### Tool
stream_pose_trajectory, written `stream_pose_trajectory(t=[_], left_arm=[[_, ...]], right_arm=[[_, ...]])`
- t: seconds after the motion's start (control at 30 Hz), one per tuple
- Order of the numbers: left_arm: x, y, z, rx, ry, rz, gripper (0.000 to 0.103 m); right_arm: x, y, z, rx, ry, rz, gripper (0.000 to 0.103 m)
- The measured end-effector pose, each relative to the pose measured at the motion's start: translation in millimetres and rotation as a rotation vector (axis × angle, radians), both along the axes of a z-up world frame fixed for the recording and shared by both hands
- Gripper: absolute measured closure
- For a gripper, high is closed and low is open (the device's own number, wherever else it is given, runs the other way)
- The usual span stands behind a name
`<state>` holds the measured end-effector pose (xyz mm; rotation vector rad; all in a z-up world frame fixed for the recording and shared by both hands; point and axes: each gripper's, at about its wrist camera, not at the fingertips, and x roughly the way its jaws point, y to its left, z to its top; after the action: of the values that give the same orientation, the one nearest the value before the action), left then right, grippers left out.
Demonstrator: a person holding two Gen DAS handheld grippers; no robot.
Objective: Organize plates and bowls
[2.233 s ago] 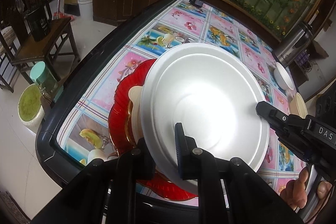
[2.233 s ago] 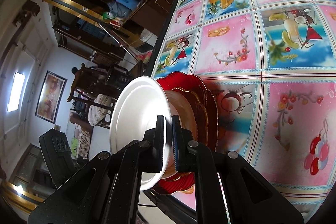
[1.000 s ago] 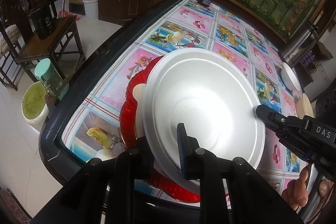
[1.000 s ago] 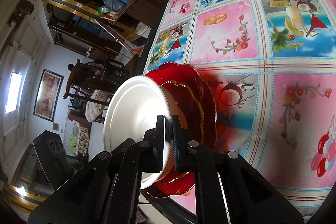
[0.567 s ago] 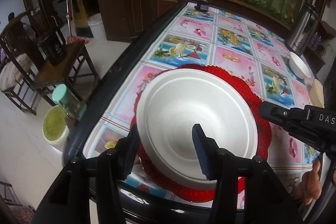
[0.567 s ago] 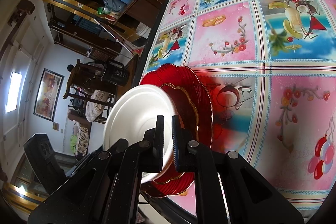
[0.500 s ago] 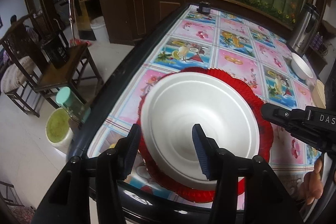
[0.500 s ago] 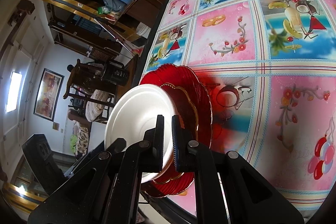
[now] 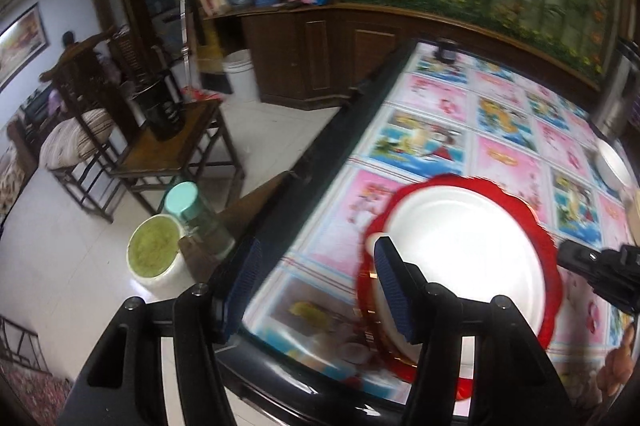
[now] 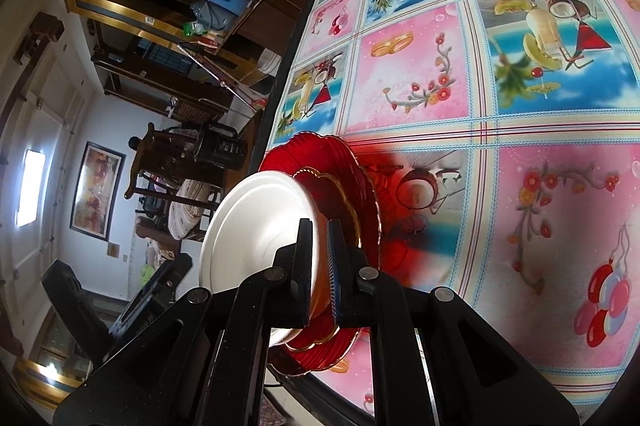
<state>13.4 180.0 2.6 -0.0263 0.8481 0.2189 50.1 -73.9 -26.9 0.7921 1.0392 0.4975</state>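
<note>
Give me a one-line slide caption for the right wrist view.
Right hand-held gripper shut on the rim of a white plate atop stacked red plates at the table edge.

Both claws are built of matte black plastic, with angular linkage arms pinned by round silver-grey screws. On the left claw (image 9: 316, 286), the inner faces of the fingers are lined with ribbed blue pads (image 9: 394, 292). The same ribbed blue lining is seen on the right claw (image 10: 319, 266). Triangular cut-outs are moulded into the outer arms of each frame.
</note>
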Motion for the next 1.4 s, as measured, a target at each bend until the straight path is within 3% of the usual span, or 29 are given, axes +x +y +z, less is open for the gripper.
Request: stream_pose_trajectory(t=[0.3, 0.53, 0.7, 0.9, 1.07, 1.4], left_arm=[[5, -3, -25, 0.030, 0.068, -0.009, 0.044], [4, 0, -35, 0.011, 0.114, -0.012, 0.044], [1, -1, -24, -0.001, 0.089, -0.014, 0.044], [-3, -2, -8, -0.085, 0.026, -0.022, 0.044], [-4, -24, -1, -0.107, -0.006, -0.065, 0.038], [0, -124, -3, -0.090, 0.042, -0.303, 0.035]], right_arm=[[2, 3, -1, 0.001, 0.008, 0.014, 0.096], [0, 3, -2, 0.010, 0.011, 0.008, 0.096], [1, -1, -2, 0.014, 0.011, 0.008, 0.096], [1, -13, -3, 0.027, 0.002, -0.022, 0.096], [0, -32, -7, 0.012, -0.006, -0.080, 0.091], [-3, -90, -24, 0.050, 0.021, -0.188, 0.091]])
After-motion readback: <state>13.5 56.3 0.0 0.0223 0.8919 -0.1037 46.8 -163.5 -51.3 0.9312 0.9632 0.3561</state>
